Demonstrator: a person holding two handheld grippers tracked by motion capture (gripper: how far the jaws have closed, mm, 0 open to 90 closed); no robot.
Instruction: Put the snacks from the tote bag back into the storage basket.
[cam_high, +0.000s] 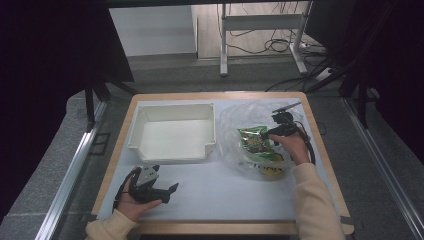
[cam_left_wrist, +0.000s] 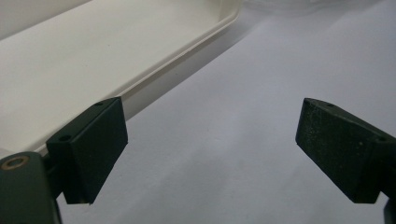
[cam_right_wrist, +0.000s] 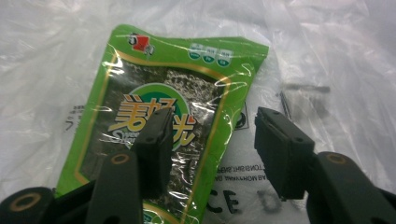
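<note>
Toward the right edge of the bench (cam_high: 210, 200), about midway along it: green seaweed snack packet (cam_right_wrist: 163, 116) lying flat on a crumpled clear plastic bag (cam_right_wrist: 327, 56), directly under the right gripper (cam_right_wrist: 210, 149). Long axis of the packet running roughly from near edge to far edge, top seam toward the far side in the right gripper view. Jaws about half open and straddling the packet's right long edge: left jaw over the printed face, right jaw off the packet over the bare bag film. No pinch visible yet; nothing held. Looks like a grab across that edge, so a small drop and a squeeze should do, with some risk of catching the loose bag film as well.

Packet: glossy, thin, flexible foil with a dark window panel, slightly wrinkled. Bag: soft, translucent, creased, with black lettering showing through.

Near the left corner, close to the near edge: left gripper (cam_high: 150, 187) resting low, jaws wide apart, empty, over plain white sheet. Just beyond it, a white plastic tray (cam_high: 172, 150), rigid, smooth, rectangular with rounded corners. Right hand (cam_high: 292, 147) far nearer the packet.
</note>
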